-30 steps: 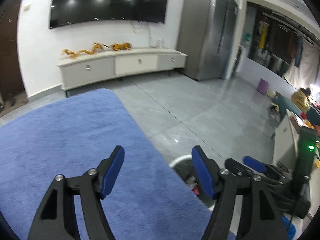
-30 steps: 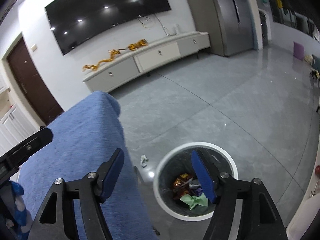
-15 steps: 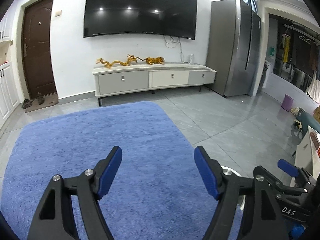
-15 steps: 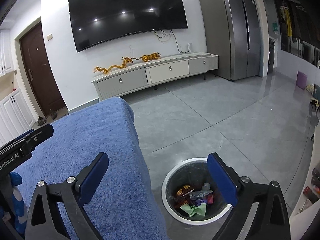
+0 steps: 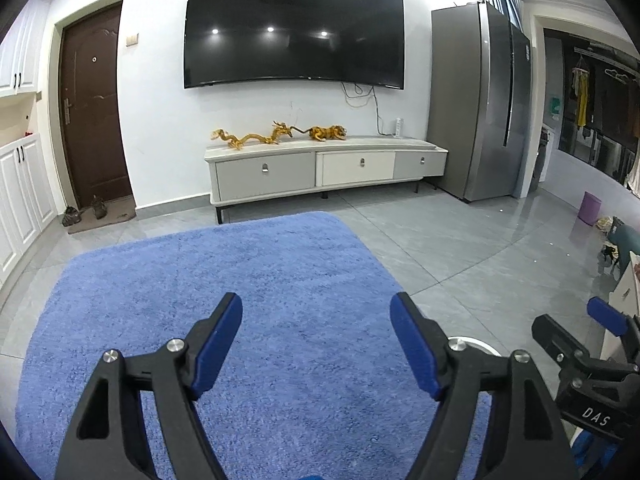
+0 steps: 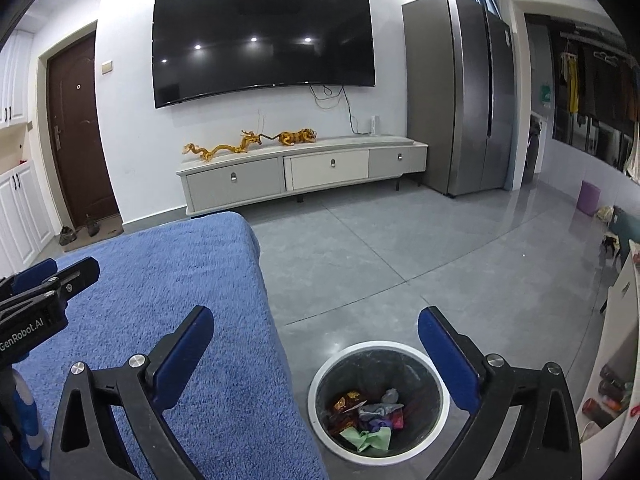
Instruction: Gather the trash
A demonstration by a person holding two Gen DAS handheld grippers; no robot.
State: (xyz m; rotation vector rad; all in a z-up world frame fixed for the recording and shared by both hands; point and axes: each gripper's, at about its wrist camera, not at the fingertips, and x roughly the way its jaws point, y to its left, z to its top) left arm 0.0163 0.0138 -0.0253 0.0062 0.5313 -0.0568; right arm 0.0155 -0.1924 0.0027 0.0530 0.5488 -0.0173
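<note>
A round bin with a white rim [image 6: 320,376] stands on the grey floor beside the blue-covered table [image 6: 200,320]. It holds crumpled wrappers and paper [image 6: 370,416]. My right gripper [image 6: 316,354] is open and empty, above and just left of the bin. My left gripper [image 5: 316,340] is open and empty over the blue cover [image 5: 280,280]. A sliver of the bin rim [image 5: 478,345] shows behind its right finger. The right gripper also shows at the left wrist view's right edge [image 5: 588,344]. The left gripper shows at the right wrist view's left edge [image 6: 48,280].
A low TV cabinet [image 6: 304,172] with gold figurines stands under a wall TV [image 6: 264,40]. A steel fridge [image 6: 460,92] is at the right, a brown door [image 6: 76,132] at the left. A purple bucket [image 6: 590,198] and clutter sit far right.
Both grippers have tilted up and levelled, so the room and TV have come into view. The right gripper's jaws have opened wider. The bin sits lower in the right wrist view.
</note>
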